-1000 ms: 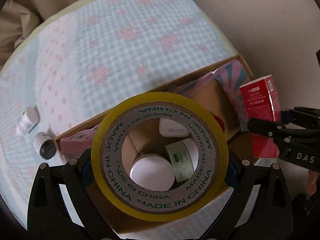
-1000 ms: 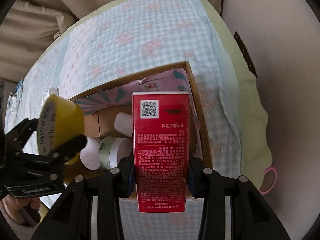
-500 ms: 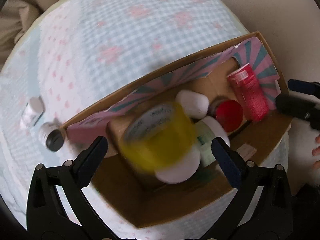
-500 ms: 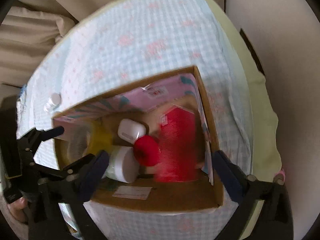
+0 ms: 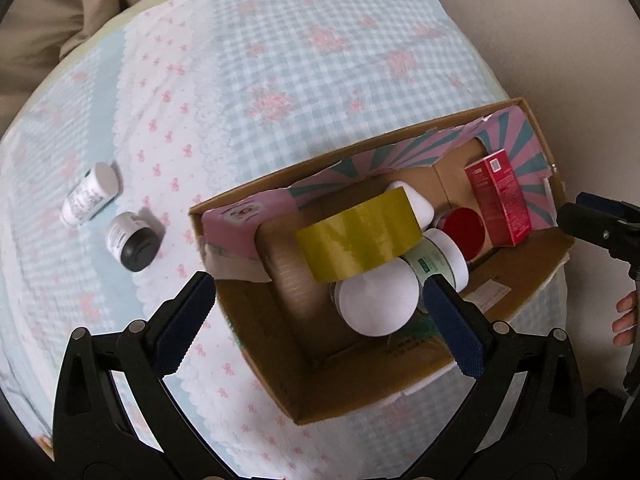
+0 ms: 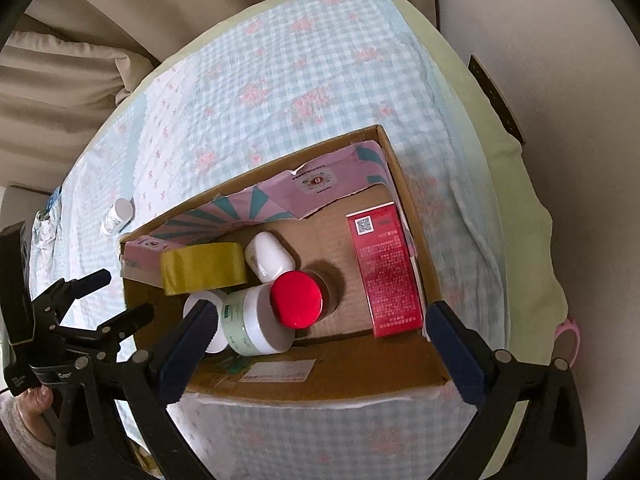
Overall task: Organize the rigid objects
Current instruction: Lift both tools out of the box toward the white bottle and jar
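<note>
A cardboard box [image 5: 352, 384] [image 6: 412, 216] sits on the checked cloth. Inside it the yellow tape roll [image 5: 356, 236] [image 6: 204, 266] leans on a white-lidded jar [image 5: 378, 306]. A red carton [image 5: 502, 196] [image 6: 386, 276] lies along the box's right wall, beside a red-lidded jar [image 6: 297, 299] [image 5: 460, 226], a green-labelled jar [image 6: 250, 322] and a white case [image 6: 267, 255]. My left gripper [image 5: 316, 322] hangs open above the box's near left part, holding nothing. My right gripper [image 6: 316, 340] stands open over the box's front wall, empty.
Two small bottles lie on the cloth left of the box: a white one [image 5: 90, 194] [image 6: 117, 216] and a black-capped one [image 5: 134, 242]. Beige cushions [image 6: 60, 80] lie beyond the cloth's far edge. A person's fingers [image 5: 626, 316] show at the right.
My left gripper let go of the tape roll, which dropped into the box, then drew back to the left. My right gripper released the red carton, which now lies in the box.
</note>
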The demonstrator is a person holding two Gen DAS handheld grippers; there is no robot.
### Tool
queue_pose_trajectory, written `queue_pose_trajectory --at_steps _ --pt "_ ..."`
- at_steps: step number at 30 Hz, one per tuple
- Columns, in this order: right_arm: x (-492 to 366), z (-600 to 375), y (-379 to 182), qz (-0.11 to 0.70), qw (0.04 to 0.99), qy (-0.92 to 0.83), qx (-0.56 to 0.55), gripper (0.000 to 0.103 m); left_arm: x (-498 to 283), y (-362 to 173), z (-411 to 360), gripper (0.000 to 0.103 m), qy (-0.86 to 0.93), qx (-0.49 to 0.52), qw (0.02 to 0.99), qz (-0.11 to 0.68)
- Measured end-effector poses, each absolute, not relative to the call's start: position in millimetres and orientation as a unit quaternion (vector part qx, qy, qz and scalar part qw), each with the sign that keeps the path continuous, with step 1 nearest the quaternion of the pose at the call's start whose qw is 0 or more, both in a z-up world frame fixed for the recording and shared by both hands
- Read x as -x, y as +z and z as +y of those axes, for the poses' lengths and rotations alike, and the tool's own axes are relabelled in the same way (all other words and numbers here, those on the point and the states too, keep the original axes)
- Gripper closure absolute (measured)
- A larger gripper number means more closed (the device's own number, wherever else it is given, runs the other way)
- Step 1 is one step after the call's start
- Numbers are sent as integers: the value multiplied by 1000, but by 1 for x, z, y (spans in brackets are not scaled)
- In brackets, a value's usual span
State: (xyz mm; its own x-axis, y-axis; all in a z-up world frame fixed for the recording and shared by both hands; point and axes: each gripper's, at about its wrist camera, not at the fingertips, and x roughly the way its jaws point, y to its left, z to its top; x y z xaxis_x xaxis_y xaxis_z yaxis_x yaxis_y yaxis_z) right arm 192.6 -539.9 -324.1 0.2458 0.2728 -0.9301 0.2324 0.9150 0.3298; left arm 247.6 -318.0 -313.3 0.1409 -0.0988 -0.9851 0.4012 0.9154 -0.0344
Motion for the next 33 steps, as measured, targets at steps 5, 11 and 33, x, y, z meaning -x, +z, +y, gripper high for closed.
queue_pose_trajectory --at_steps 5,11,33 --pt "-183 -536 -309 608 768 15 -202 0 -234 -293 -310 0 -167 -117 759 619" --pt "-168 -524 -284 595 783 14 -183 0 -211 -257 -297 0 -168 -109 780 593" --pt "-113 -387 -189 547 832 7 -94 0 -148 -127 -133 0 -135 -54 851 504"
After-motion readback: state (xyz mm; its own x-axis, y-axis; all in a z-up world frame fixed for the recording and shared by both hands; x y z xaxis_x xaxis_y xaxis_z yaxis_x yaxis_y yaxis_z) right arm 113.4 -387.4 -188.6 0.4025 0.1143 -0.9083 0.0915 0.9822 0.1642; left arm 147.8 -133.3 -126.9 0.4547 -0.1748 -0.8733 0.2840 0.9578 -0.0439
